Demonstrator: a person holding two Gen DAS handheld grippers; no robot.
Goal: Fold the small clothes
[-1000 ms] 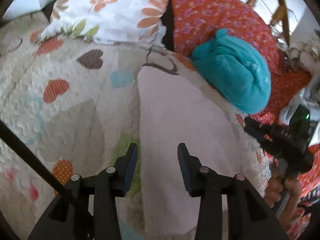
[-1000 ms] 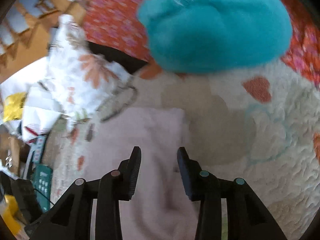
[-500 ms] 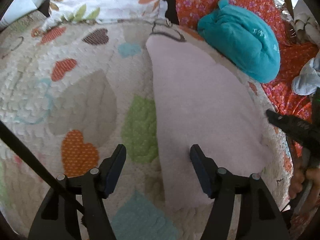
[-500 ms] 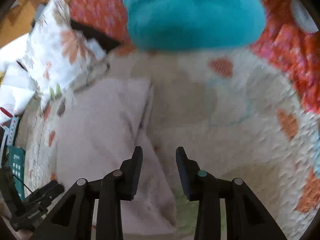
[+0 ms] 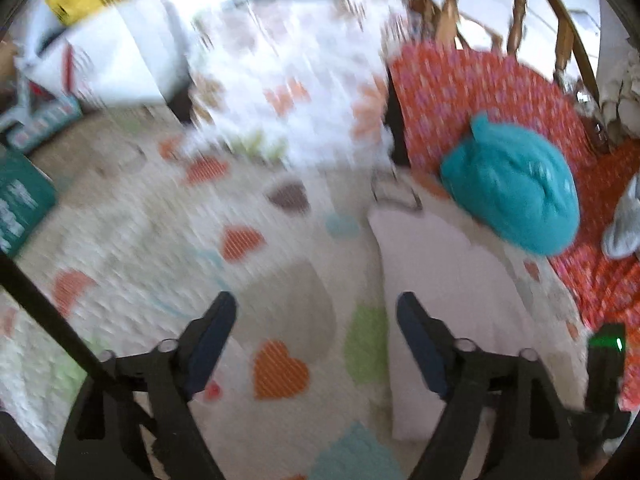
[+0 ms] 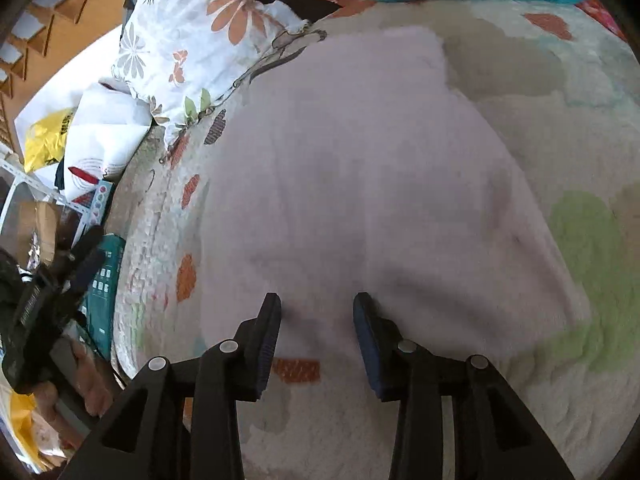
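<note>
The right gripper had its fingers narrowly apart and empty over the near edge of the pale pink garment, now flat on the bed quilt. The left gripper, fingers wide and empty, had swung left off the cloth, so that fold looked finished.
</note>
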